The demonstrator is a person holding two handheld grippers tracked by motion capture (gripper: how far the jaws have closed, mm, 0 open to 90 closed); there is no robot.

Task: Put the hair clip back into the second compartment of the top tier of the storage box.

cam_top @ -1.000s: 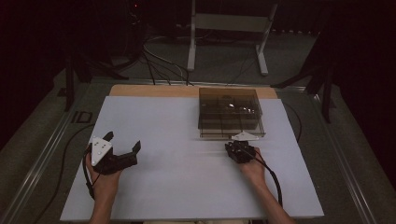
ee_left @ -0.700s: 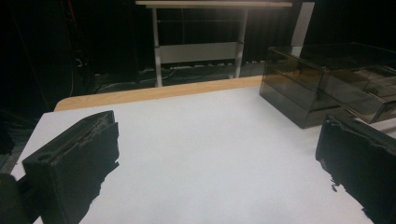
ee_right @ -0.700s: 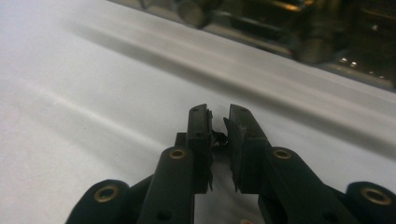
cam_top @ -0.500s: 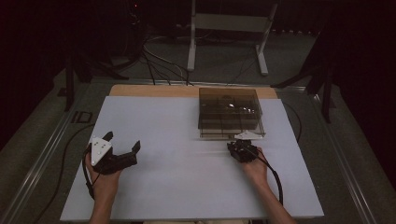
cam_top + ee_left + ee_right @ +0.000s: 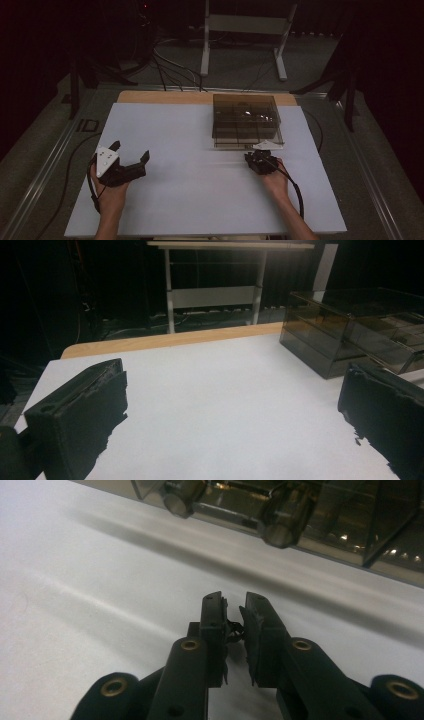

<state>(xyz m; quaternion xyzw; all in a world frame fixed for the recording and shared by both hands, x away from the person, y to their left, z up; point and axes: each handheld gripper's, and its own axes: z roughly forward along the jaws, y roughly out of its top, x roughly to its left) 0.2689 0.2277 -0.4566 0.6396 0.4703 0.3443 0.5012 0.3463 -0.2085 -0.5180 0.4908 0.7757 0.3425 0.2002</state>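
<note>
Item: smoked clear drawer box, standing on the white table toward its far right part, two round knobs on the front face turned toward the person.

Step in hand, as judged: the right gripper was lined up just in front of the box, on approach to a drawer knob. To do it well, the jaws would need opening wider than the knob before going in, then squaring up on one knob only, closing on its stem, and drawing straight back along the table away from the box so the drawer did not bind or drag the box with it. The other hand could steady the box if it slid.

Right gripper: jaws narrow, a slim gap between the pads, nothing held; a small dark scrap sat in the gap, too unclear to name. It stood near the box front, not touching it.

Left gripper: jaws wide apart, empty, resting well to the left of the box, its black fingers clear of everything but the table
</note>
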